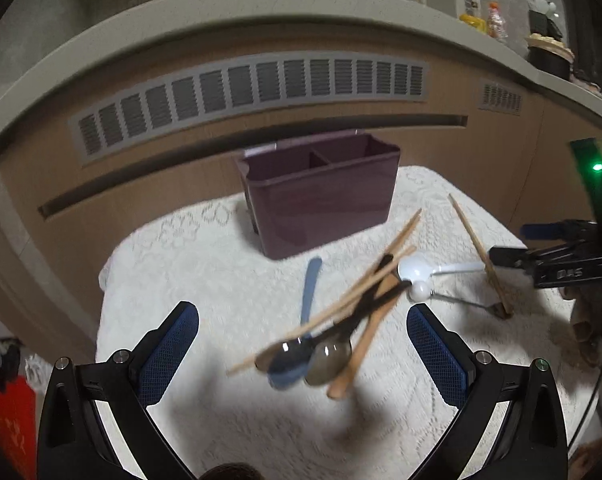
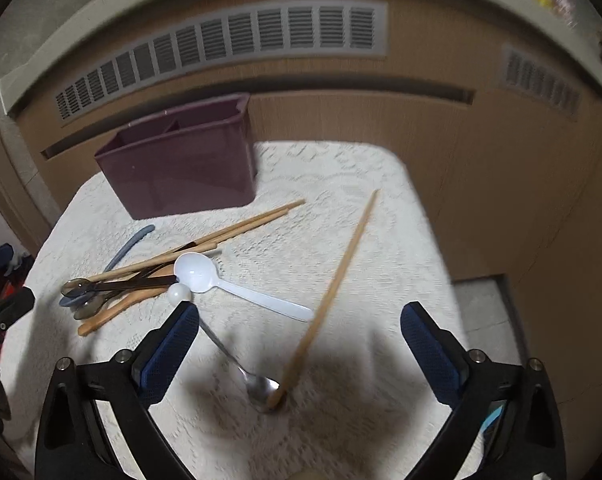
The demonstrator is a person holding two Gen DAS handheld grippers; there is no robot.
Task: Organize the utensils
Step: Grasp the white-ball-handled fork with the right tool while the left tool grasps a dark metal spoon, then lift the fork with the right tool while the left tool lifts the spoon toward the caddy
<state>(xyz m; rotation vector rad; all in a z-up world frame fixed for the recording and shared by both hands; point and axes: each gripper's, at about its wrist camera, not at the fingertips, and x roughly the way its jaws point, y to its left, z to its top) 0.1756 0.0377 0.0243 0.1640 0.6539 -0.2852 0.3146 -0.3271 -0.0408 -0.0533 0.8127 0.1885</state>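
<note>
Both tools, left and right, hover spread wide above the utensil pile.

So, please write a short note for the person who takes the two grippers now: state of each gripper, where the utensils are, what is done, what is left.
Left gripper: open, empty, above the pile of spoons and chopsticks.
Right gripper: open, empty, above the single chopstick and metal spoon.
White spoon lies beside the pile.
Purple holder: stands at the back of the white cloth; what shows of both compartments is empty.
Done: nothing sorted. Left: all utensils into the holder.
</note>
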